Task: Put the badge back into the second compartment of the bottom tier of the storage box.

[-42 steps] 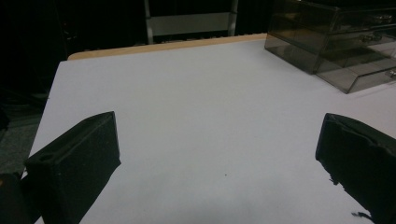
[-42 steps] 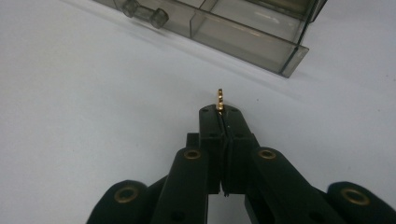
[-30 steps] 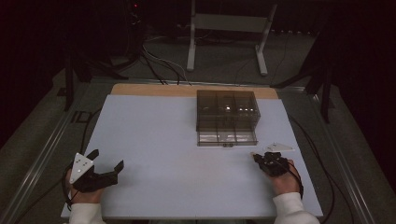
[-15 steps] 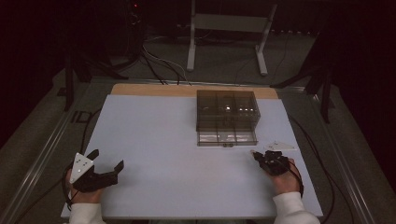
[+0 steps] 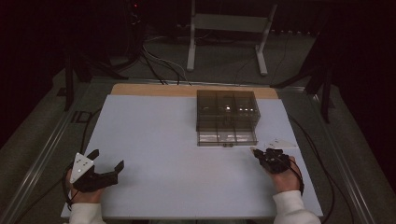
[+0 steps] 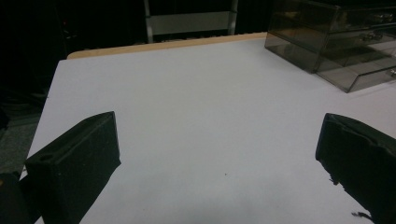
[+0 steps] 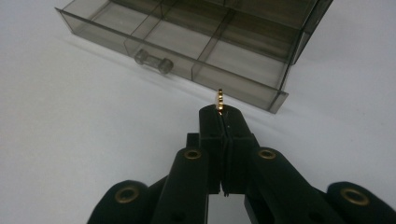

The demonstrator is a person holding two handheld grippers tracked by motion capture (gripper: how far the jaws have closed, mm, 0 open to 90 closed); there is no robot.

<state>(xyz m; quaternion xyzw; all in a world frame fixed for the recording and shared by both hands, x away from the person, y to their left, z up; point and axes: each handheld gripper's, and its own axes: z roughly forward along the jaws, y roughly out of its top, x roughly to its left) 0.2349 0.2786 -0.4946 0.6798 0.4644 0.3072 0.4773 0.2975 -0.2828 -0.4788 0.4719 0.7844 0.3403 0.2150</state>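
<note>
A smoked clear drawer box [image 5: 227, 109] stands at the table's middle right, its bottom drawer [image 5: 227, 137] pulled out. The right gripper view shows that drawer [image 7: 187, 51] split into compartments, with a clear handle [image 7: 152, 61] on its front. My right gripper [image 7: 219, 112] is shut on a small gold beaded piece [image 7: 219, 99] that sticks up from the tips, just short of the drawer's front wall. From above, my right gripper [image 5: 257, 152] sits right of the drawer's front. My left gripper [image 5: 106, 161] rests at the near left, open, nothing between its fingers [image 6: 74, 161].
The white table top [image 5: 154, 140] has a wooden strip [image 5: 149, 89] along its far edge. A small pale flat item [image 5: 276, 142] lies right of the open drawer, near my right gripper. Cables [image 5: 317, 158] trail off the table's right side. A metal stand [image 5: 229, 28] stands on the floor beyond.
My right gripper has edged slightly left toward the drawer front, still shut on the gold piece. My left gripper has not moved.
</note>
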